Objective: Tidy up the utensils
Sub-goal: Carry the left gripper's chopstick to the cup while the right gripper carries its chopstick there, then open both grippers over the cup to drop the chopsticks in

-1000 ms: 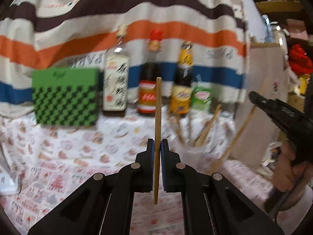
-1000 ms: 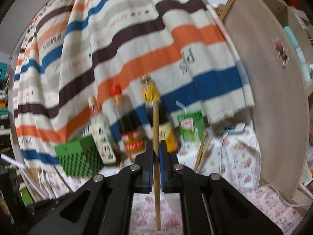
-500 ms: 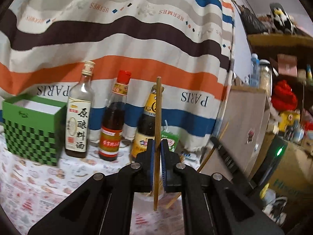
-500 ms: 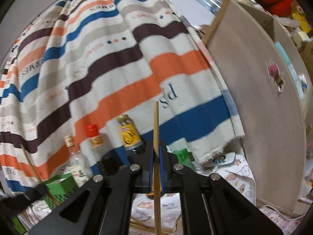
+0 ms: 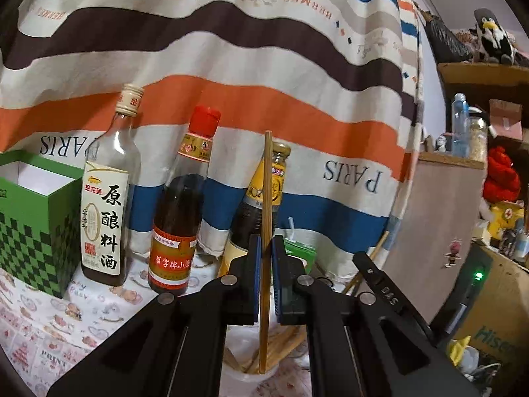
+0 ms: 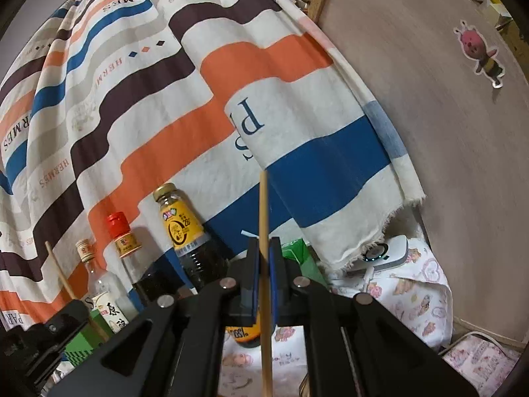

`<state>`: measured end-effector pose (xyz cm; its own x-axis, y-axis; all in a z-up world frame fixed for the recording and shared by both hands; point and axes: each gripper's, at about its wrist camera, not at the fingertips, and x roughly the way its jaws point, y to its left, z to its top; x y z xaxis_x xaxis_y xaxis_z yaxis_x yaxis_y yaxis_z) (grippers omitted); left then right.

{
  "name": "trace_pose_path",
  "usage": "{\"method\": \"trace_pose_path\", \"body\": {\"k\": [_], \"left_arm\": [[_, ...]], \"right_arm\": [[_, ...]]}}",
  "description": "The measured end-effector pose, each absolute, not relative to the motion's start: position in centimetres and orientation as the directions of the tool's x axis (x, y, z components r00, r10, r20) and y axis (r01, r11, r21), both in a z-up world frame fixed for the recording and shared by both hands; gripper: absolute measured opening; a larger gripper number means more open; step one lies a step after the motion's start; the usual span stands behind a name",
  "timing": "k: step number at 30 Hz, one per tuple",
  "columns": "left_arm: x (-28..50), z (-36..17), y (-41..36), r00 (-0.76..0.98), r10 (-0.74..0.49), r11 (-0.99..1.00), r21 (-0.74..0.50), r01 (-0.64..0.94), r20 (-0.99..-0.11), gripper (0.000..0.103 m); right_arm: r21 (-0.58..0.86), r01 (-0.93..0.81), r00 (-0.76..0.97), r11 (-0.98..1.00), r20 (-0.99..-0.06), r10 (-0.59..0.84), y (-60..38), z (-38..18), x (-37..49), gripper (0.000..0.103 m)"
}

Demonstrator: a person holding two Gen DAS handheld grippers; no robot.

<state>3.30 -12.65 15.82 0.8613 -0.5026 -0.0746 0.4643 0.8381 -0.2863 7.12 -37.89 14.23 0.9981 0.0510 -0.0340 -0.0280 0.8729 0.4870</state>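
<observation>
Wooden chopstick point(image 5: 266, 198), slim and upright, pinched between the blue pads of the left gripper point(image 5: 266, 278) — its lower tip hangs in the white cup point(image 5: 244, 375) of loose chopsticks. The right gripper point(image 6: 263, 278) clamps a second chopstick point(image 6: 264, 218). Three glass bottles point(image 5: 105, 195) behind; striped cloth point(image 5: 231, 66) backdrop.

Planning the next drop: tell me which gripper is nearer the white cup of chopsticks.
Left. The left gripper hangs right over the white cup, its chopstick tip dipping inside. The right gripper sits off to the cup's right in the left wrist view.
</observation>
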Motion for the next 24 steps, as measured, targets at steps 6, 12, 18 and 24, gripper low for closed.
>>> {"method": "trace_pose_path", "body": {"k": [6,12,18,24], "left_arm": [[6.1,13.8,-13.2,0.879,-0.465,0.855,-0.316,0.412,-0.111,0.005],[7.2,11.8,-13.8,0.888,-0.434,0.877,-0.294,0.38,-0.149,0.005],[7.9,10.7,-14.4,0.861,-0.464,0.868,-0.301,0.395,-0.208,0.005],[7.9,10.6,-15.7,0.851,-0.445,0.891,-0.232,0.391,-0.278,0.005]], "right_arm": [[0.495,-0.036,0.992,0.868,-0.086,0.09,-37.7,13.0,8.9,0.005],[0.472,-0.022,0.993,0.882,-0.095,0.076,-37.6,12.6,9.4,0.005],[0.402,-0.079,0.934,0.912,-0.291,0.209,-36.6,12.0,12.9,0.006],[0.352,-0.133,0.826,0.926,-0.478,0.3,-35.4,10.9,15.7,0.006]]}}
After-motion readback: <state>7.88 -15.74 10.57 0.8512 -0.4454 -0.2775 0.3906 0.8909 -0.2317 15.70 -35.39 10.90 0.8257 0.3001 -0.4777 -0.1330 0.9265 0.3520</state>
